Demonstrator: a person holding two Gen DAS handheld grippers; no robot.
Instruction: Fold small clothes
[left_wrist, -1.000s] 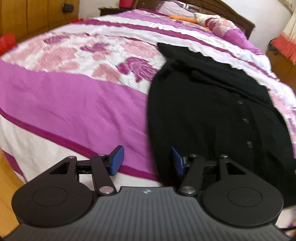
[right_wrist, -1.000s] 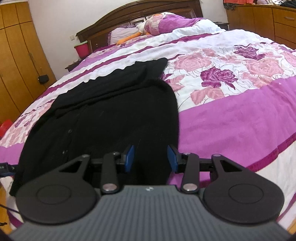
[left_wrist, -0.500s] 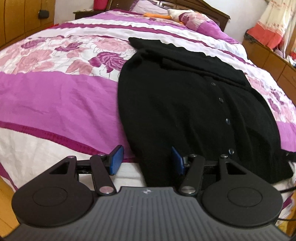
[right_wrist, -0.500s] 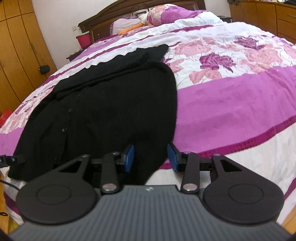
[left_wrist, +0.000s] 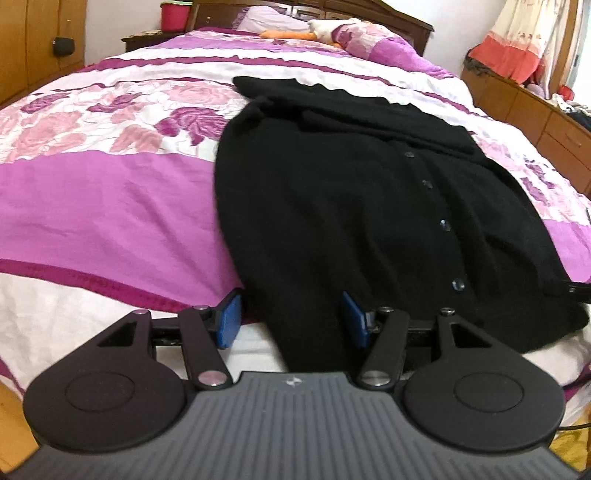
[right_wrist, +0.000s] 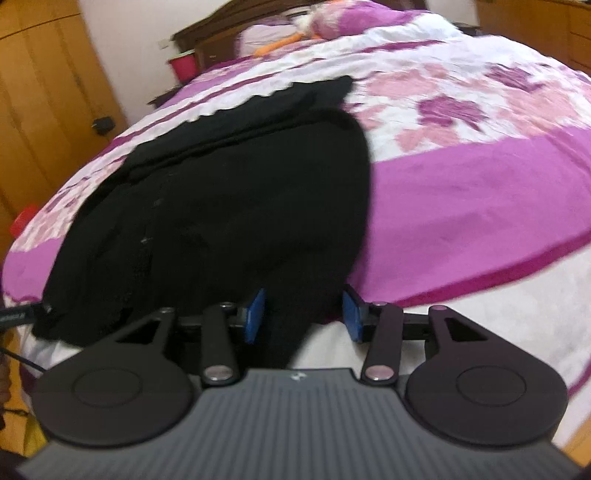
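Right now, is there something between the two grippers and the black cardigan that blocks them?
Nothing visible does. The black cardigan lies flat on the bed cover, and its near hem lies between the open jaws of the left gripper and of the right gripper.

Soft, even daylight fills both views, brightest at two o'clock in the left wrist view near the curtain (left_wrist: 517, 48). The black cardigan (left_wrist: 351, 192) shows almost no texture. The left view is fairly sharp; the right view is smeared throughout, the bedspread (right_wrist: 480, 192) flowers blurred. Fisheye bending curves the edges.
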